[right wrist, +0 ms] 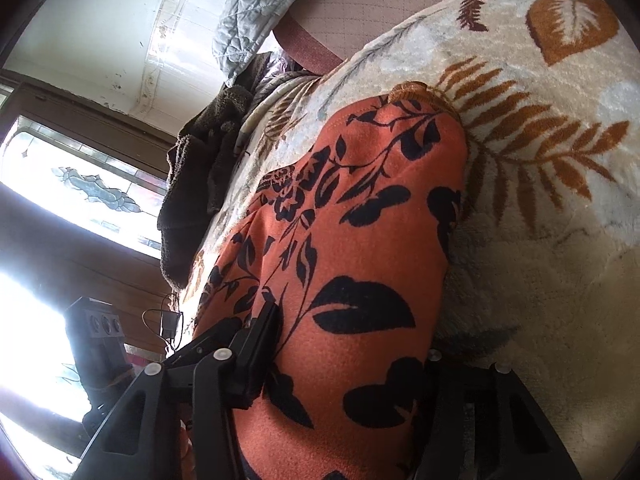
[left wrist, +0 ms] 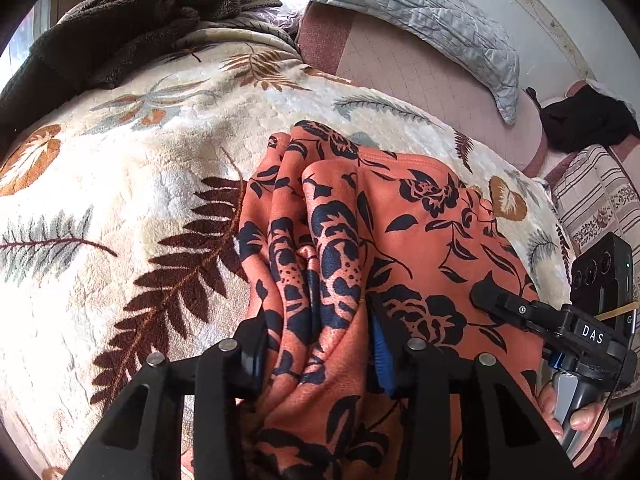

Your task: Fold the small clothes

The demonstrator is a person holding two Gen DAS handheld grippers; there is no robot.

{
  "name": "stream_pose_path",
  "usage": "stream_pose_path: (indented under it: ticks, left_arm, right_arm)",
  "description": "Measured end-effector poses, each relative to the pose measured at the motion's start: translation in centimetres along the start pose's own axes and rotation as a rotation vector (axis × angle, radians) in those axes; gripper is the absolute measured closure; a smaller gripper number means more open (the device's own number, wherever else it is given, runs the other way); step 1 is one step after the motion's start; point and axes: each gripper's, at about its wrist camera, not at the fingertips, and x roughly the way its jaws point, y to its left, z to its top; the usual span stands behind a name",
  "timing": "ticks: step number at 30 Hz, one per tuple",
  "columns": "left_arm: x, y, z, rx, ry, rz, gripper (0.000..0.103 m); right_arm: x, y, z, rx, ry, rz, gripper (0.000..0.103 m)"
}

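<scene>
- Bunched orange fabric fills the near centre of the left wrist view, pinched between the two black fingers of the left gripper; its jaws are clenched on a thick gathered ridge of the cloth.
- That cloth is an orange garment printed with dark navy flowers and leaves. It lies on a cream fleece blanket patterned with brown and grey fern leaves, running from the near edge toward the middle of the bed.
- On the right of the same view, the right gripper rests its dark tip on the flat part of the garment, with the person's fingers wrapped around its handle.
- From the right wrist view, the garment drapes between that gripper's fingers and covers the right one; whether those jaws grip it cannot be told.
- Far left on the blanket sits a heap of dark brown fleece clothing.
- Far behind it lies a pale blue quilted pillow, resting on a pink quilted surface.
</scene>
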Motion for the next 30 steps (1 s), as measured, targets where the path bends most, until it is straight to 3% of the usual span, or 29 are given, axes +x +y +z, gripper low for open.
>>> stream_pose_path:
  ticks: [14, 21, 24, 27, 28, 29, 30]
  left_arm:
    - [-2.2, -2.9, -0.3, 0.055, -0.057, -0.003, 0.069]
    - [-2.5, -5.1, -0.7, 0.083, -0.049, -0.037, 0.070]
    - [-1.8, -6.0, -1.0, 0.103, -0.020, -0.019, 0.069]
    - [-0.1, -5.9, -1.3, 0.107, 0.030, 0.056, 0.051]
    - [0.6, -5.7, -1.4, 0.106, 0.059, 0.064, 0.035]
    - [1.2, -5.6, -1.5, 0.097, 0.092, 0.057, 0.025]
    - [1.5, -5.4, -1.5, 0.080, 0.106, 0.042, 0.025]
  right_arm:
    - [-2.6, 3.0, -0.2, -0.164, -0.068, -0.033, 0.059]
    - [-5.9, 2.7, -0.2, -0.178, -0.131, -0.030, 0.061]
    - [-6.7, 1.6, 0.0, -0.150, -0.125, -0.043, 0.061]
    - [-5.6, -0.5, 0.2, -0.082, -0.045, -0.094, 0.061]
    - [-5.1, -1.2, 0.1, -0.061, -0.024, -0.116, 0.061]
    - [-4.9, -1.8, 0.1, -0.034, -0.002, -0.121, 0.058]
    - [-4.8, -2.2, 0.2, -0.007, 0.010, -0.118, 0.053]
